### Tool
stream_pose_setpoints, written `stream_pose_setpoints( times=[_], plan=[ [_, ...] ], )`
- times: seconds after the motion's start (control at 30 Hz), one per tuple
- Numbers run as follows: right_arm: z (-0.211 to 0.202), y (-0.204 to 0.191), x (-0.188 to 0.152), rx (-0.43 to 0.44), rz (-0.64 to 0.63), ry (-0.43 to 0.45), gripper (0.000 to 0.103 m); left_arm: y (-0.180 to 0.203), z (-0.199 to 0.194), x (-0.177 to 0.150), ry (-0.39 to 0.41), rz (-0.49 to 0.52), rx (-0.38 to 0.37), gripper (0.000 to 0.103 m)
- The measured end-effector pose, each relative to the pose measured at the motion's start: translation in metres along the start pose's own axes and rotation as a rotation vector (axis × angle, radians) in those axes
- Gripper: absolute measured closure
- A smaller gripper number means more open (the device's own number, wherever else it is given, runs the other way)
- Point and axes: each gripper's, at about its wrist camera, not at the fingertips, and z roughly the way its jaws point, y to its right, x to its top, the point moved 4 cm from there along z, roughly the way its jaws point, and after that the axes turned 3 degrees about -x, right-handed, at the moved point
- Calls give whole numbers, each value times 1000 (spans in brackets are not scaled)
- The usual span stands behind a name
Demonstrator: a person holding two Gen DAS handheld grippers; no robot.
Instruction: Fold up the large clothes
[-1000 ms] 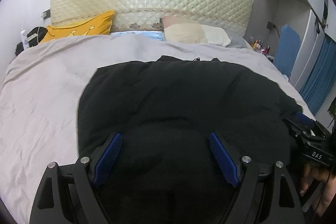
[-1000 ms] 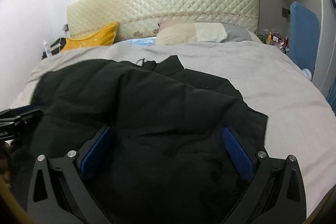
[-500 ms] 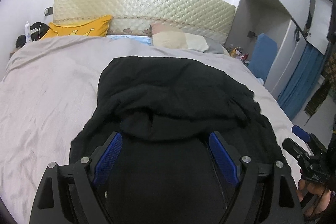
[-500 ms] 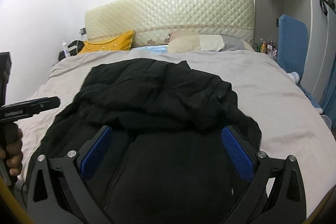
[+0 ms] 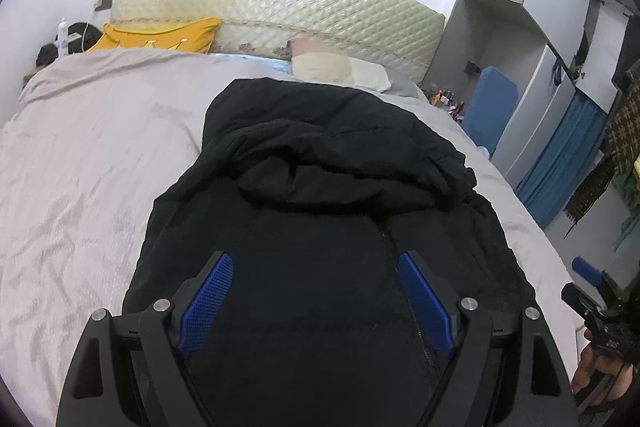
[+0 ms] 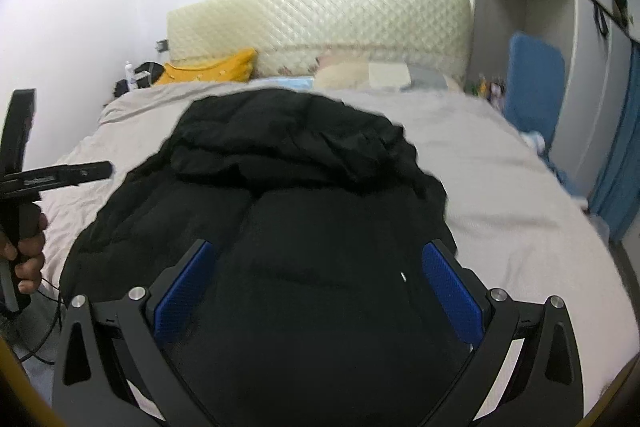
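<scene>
Black padded jacket (image 5: 320,227) lies roughly mid-bed on the grey bedspread (image 5: 80,167), its far half doubled back twd the near half, leaving a bunched ridge across the middle. A zip line runs down the near panel, visible in the left wrist view.

Handling, as a guess: it looks puffy, soft and bulky, w/ no stiffness at all. It'll likely sag and slump when lifted, and the smooth shell fabric may slip in a shallow pinch. It isn't fragile. Probably light for its size, but the bulk means one grip won't control it, so it needs both grippers at once. Best holds look like the hem corners or side edges, taking a deep bite thru all layers rather than a surface pinch. The ridge is lumpy, so grabbing there risks catching only the top layer.

Left gripper (image 5: 316,291) hovers above the near panel, angled down, w/ its blue pads (image 5: 206,297) spread wide and nothing between them, so it's released. Right gripper (image 6: 320,283) does the same on its side: pads apart, empty, tilted down over the jacket, w/ the fabric just below and no contact I can confirm.

In the right wrist view the left hand (image 6: 24,255) wraps its handle off the bed's near-left edge. The right hand (image 5: 600,375) shows at the far right of the left view.
</scene>
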Motion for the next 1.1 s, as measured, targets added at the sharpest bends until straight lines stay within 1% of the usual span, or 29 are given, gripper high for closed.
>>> stream_pose_setpoints(
  times=[0.03,0.1,0.17,0.3,0.37,0.43,0.53,0.63,0.7,0.77,0.87,0.97,1.03,1.1],
  plan=[
    [3,3,-3,2,7,-23,0,-2,1,-1,-5,-7,0,18],
    [15,17,-10,-3,30,-98,0,-3,5,-2,-16,-15,3,18],
    [22,33,-18,-38,60,-147,0,-4,8,-4,-23,-19,6,18],
    [35,74,-39,-122,201,-242,0,-9,17,-7,-55,-38,3,18],
    [40,85,-50,-148,239,-284,0,-13,20,-10,-70,-54,0,18],
    [46,92,-59,-155,282,-319,0,-19,22,-12,-89,-75,-1,18],
    [54,102,-73,-137,362,-372,0,-29,20,-15,-123,-110,-5,18],
    [55,105,-80,-120,399,-390,0,-47,11,-17,-175,-136,3,18],
    [55,107,-83,-96,432,-390,0,-62,2,-19,-216,-141,33,18],
    [55,110,-84,-94,458,-386,0,-77,-6,-21,-250,-162,51,18],
    [56,113,-84,-69,494,-375,0,-107,-16,-30,-322,-234,76,18],
    [56,113,-85,-38,518,-380,0,-134,-11,-49,-436,-349,61,18],
    [59,114,-87,-20,536,-396,0,-141,-3,-59,-495,-399,45,18],
    [61,117,-92,-7,566,-413,1,-142,4,-66,-532,-422,39,18]
  ],
)
